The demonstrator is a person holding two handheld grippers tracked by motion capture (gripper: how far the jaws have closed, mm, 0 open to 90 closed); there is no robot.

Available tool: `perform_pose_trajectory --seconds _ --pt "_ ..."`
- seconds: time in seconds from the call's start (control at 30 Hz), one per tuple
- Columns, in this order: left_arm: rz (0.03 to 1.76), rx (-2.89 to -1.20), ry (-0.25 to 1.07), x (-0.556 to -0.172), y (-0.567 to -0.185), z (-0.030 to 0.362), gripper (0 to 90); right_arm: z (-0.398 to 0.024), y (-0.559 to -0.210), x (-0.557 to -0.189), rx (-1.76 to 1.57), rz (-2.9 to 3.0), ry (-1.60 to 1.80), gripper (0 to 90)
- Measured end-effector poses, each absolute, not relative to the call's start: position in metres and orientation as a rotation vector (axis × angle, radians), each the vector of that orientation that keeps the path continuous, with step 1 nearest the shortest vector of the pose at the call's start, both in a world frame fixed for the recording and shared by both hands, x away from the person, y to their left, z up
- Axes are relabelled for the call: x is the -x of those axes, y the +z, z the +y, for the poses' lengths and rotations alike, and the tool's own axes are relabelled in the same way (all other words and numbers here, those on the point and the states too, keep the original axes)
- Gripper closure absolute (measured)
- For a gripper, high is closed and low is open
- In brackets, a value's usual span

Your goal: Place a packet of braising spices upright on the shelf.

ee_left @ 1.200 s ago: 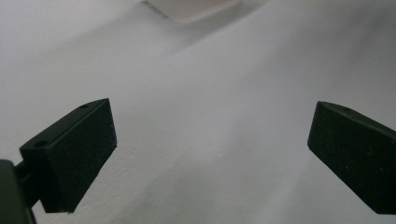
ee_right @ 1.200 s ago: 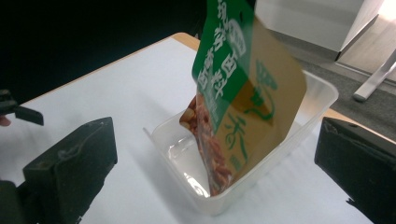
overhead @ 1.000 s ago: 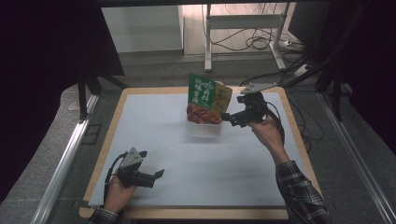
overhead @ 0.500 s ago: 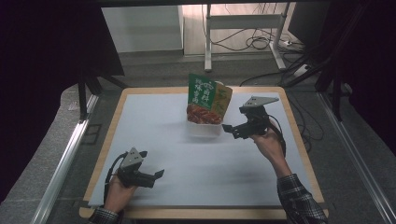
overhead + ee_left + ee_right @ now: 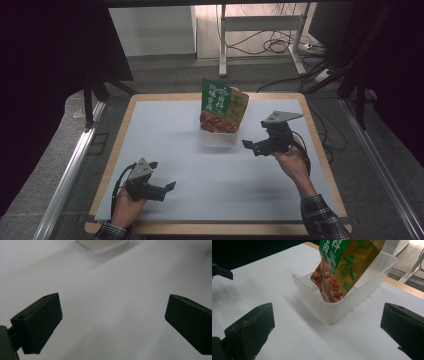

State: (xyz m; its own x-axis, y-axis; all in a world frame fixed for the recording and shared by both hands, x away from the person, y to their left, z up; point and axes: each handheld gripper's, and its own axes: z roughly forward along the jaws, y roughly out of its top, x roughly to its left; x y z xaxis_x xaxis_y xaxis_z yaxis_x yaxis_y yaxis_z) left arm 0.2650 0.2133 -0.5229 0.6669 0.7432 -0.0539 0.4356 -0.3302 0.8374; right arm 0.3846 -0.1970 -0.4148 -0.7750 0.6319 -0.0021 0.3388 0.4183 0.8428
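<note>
A flat white sheet [image 5: 210, 170] covers most of the table [image 5: 320, 150], whose pale wooden edge frames it on all sides. Toward the far middle of the sheet stands a tub [image 5: 219, 137] of translucent, ribbed plastic, rectangular with rounded corners; its wall looks frosted in the right gripper view [image 5: 337, 307]. Inside it a glossy snack bag [image 5: 222, 106] stands upright, leaning on the far rim, green and gold on top with a red-brown food picture below [image 5: 342, 267]. The right gripper [image 5: 252, 146], matte black with a grey three-cornered plate, is held above the sheet just right of the tub, jaws spread wide and holding nothing. The left gripper [image 5: 167, 187] rests low at the near left, well apart from the tub, its blocky jaws also released and empty over bare sheet [image 5: 112, 312].
</note>
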Motion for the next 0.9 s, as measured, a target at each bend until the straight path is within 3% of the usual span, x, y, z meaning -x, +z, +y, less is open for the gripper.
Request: perform_pose_trajectory --seconds 0.9 --pt "0.918 -1.978 0.419 -0.265 -0.523 0.213 1.1 -0.212 -0.437 -0.367 -0.858 2.396 1.251 0.0"
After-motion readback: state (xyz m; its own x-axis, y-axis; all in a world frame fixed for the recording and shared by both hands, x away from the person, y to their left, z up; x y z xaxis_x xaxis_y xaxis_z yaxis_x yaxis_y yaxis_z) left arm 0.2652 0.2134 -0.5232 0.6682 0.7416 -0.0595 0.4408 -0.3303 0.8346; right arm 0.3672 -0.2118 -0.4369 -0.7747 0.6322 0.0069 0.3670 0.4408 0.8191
